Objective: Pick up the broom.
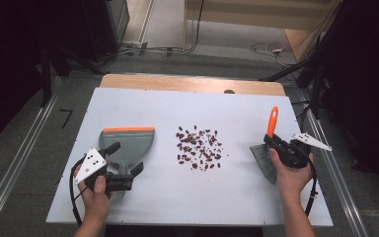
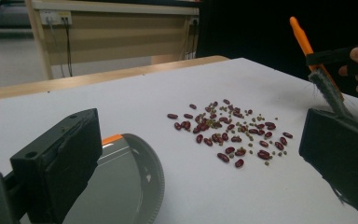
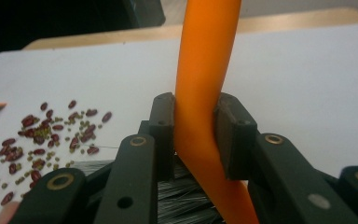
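- The right gripper (image 1: 280, 144) is held at the right side of the table (image 1: 143, 101), carried by a hand (image 1: 291, 174) whose forearm comes up from the near edge.
- Its fingers (image 3: 163, 135) are clenched on the orange handle of a brush (image 1: 271, 126); the handle is seen pressed between both pads in the right gripper view and rising beyond them.
- The grey bristles (image 1: 264, 159) are seen below the fingers, just above the table, tilted toward the middle.
- The left gripper (image 1: 123, 165) is held low at the near left, the hand (image 1: 97, 193) wrapped around its body, pointing toward the far side.
- Its fingers (image 2: 58, 163) are spread wide, released, with nothing pressed between them.
- A grey dustpan (image 1: 128, 145) with an orange lip lies flat on the table; its handle is seen between the released fingers, and whether it is touched cannot be told.
- A scatter of red and small green beans (image 1: 199, 148) lies on the table between the two grippers, well apart from the left fingers and nearer to the bristles.
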Demonstrator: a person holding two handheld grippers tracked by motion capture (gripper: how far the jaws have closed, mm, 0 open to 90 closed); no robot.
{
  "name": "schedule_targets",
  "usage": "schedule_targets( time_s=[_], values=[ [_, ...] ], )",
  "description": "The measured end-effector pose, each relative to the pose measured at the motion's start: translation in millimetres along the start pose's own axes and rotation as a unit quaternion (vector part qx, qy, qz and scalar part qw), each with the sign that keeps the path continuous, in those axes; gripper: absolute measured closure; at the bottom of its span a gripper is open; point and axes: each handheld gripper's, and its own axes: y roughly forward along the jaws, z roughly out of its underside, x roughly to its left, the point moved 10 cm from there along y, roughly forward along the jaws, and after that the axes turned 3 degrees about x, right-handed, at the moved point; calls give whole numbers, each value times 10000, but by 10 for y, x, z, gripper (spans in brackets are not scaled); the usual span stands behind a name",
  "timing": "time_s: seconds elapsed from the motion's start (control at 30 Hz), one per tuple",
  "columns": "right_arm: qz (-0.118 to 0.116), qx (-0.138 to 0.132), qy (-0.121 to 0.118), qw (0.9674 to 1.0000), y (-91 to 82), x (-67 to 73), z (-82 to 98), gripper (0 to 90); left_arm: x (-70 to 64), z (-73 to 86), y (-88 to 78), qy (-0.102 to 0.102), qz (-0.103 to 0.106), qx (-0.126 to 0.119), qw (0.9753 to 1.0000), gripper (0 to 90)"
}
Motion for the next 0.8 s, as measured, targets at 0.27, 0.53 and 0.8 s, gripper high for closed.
schedule_targets(
  time_s=[0.27, 0.53, 0.8],
  values=[
    [-89, -645, -127, 9978, -190, 150, -221, 693, -82, -41, 23, 81, 65, -12, 9999, 0],
    [-281, -931, -245, 9950, -302, 419, -386, 693, -205, -116, 88, 142, 235, -27, 9996, 0],
    [-609, -1010, -337, 9924, -336, 737, -461, 693, -364, -143, 185, 276, 343, 82, 9990, 0]
  ],
)
